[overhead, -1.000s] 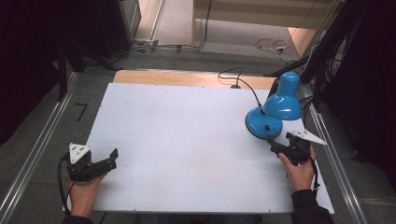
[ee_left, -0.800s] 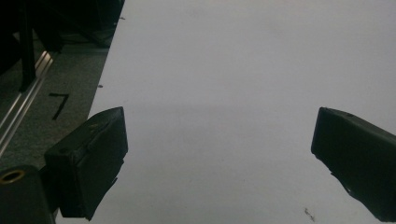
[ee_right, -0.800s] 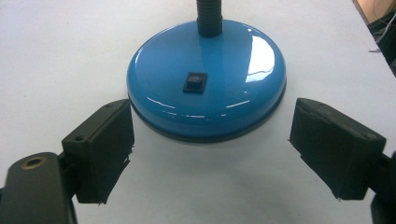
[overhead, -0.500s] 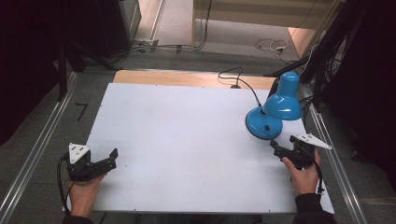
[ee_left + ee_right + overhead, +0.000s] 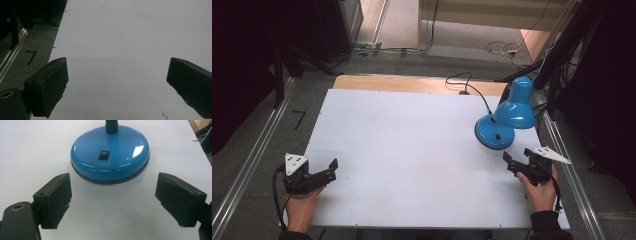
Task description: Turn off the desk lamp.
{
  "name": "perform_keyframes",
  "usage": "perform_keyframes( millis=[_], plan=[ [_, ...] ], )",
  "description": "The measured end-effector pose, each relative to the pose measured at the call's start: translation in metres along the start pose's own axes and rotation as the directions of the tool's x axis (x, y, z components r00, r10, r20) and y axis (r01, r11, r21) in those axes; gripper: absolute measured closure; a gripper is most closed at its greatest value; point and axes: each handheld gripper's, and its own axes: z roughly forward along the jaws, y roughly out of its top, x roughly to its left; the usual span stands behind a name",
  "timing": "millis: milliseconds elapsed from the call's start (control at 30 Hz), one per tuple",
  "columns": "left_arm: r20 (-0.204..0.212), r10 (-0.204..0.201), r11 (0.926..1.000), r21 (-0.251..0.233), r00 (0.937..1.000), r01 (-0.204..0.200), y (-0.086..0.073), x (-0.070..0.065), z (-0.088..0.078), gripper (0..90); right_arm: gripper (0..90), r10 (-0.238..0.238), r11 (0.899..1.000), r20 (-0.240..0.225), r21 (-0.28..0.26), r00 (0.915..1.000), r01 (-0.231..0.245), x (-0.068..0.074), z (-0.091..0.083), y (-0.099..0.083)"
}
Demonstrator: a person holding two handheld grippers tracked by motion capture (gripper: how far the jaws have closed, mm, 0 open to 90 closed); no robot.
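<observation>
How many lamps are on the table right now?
1. The blue lamp stands at the table's far right, just ahead of the open right claw; its base carries a black switch.

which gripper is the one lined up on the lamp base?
The right gripper: its open jaws face the blue lamp base and its switch. The left gripper, also open, faces bare white tabletop.

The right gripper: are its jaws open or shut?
Open. The right gripper shows a wide gap between its jaws, nothing held; the blue lamp base stands ahead, untouched.
</observation>
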Motion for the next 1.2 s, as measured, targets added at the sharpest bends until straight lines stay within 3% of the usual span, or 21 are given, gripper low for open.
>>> perform_keyframes(
  millis=[1200],
  plan=[
    [0.004, 0.0, 1.0, 0.001, 1.0, 0.0, 0.0, 0.0, 0.0, 4.2, 12.2, 0.002, 1.0, -0.02, -0.004, 0.9998, -0.002, -0.001, -0.031, -0.011]
  ],
)
